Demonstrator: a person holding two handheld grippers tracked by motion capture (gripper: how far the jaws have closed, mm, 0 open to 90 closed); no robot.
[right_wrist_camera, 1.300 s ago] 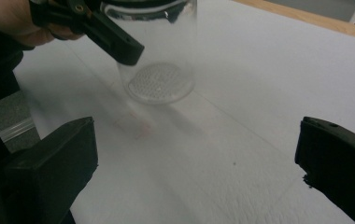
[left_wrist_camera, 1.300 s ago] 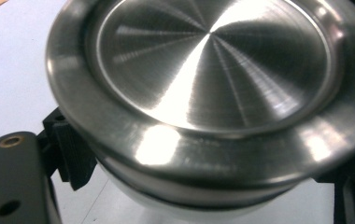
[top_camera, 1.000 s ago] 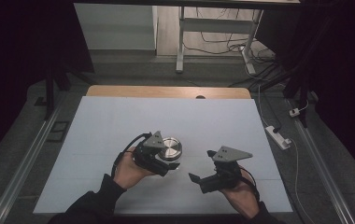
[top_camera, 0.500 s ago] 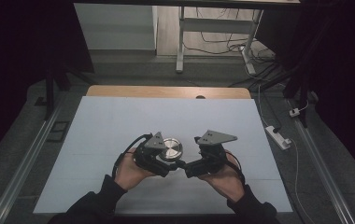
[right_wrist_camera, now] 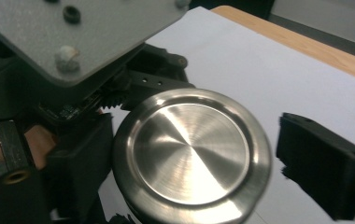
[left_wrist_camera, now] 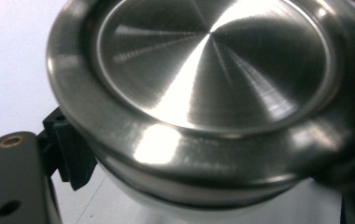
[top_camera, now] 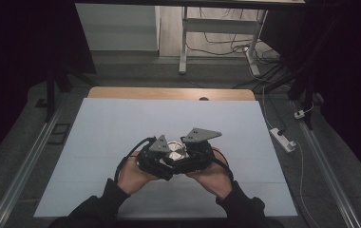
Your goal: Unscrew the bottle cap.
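A round brushed-steel tin [top_camera: 175, 151] with a rimmed lid sits just above the white table top, near the middle front. My left gripper [top_camera: 168, 160] is shut on it; in the left gripper view the lid [left_wrist_camera: 213, 70] is very close and one black finger [left_wrist_camera: 73, 156] presses its side under the rim. My right gripper [top_camera: 189, 159] comes in from the right, open, and straddles the same tin [right_wrist_camera: 192, 151]. Its right finger [right_wrist_camera: 325, 172] stands a small gap off the rim. The left gripper's grey plate [right_wrist_camera: 68, 32] shows close behind the tin.
A white sheet [top_camera: 121, 123] covers the table, with a wooden strip [top_camera: 169, 93] along its far edge. A power strip [top_camera: 281, 139] and cables lie on the floor to the right. Desk legs [top_camera: 183, 42] stand beyond the table.
My right gripper has moved left and forward from the table's right front until its jaws stand around the tin. The left gripper has kept its hold and barely shifted.
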